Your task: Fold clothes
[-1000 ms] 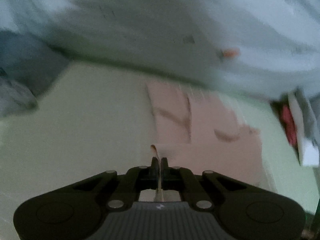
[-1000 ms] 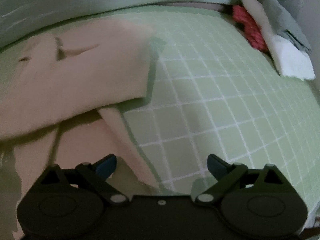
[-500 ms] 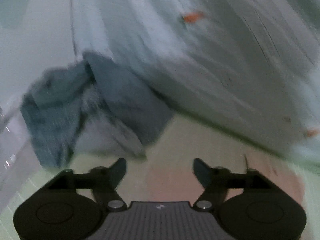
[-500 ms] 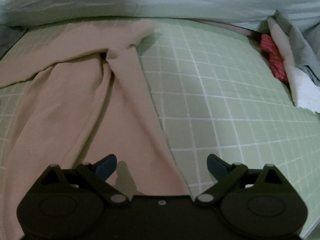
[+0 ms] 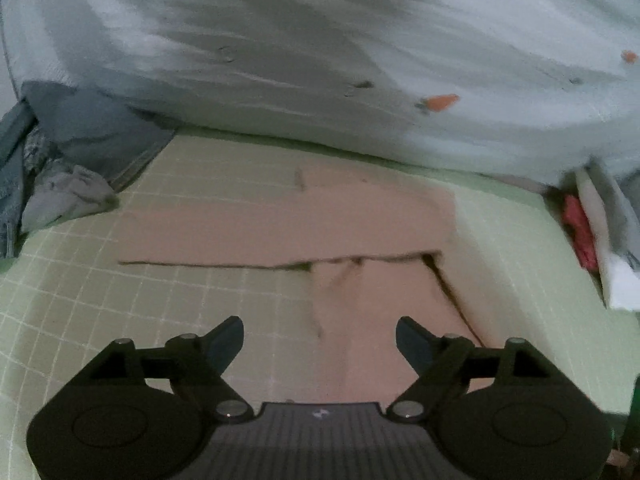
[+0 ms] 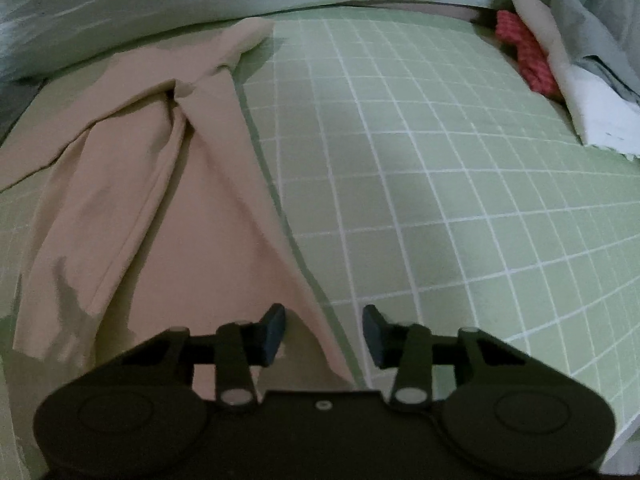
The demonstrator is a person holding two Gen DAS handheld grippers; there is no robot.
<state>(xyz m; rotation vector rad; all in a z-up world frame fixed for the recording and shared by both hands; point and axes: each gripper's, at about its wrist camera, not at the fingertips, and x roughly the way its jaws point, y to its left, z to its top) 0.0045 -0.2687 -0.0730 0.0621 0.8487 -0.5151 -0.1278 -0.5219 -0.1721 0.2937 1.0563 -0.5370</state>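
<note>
A beige garment [image 5: 288, 224] lies on the green checked sheet [image 5: 160, 280], a sleeve folded across its upper part. My left gripper [image 5: 319, 338] is open and empty, just above the garment's lower part. In the right wrist view the same garment [image 6: 188, 208] lies at left with a long crease down it. My right gripper [image 6: 325, 334] is open, its jaws partly drawn in, straddling the garment's right edge near the hem. Nothing is held between the fingers.
A pale blue quilt with carrot prints [image 5: 360, 60] is bunched along the far side. Grey and denim clothes [image 5: 68, 176] are piled at far left. A red knit item [image 6: 524, 56] and white cloth [image 6: 592, 108] lie at far right.
My left gripper let go of the beige cloth, opened, and swung back over the garment. My right gripper moved down to the garment's right edge and its jaws narrowed.
</note>
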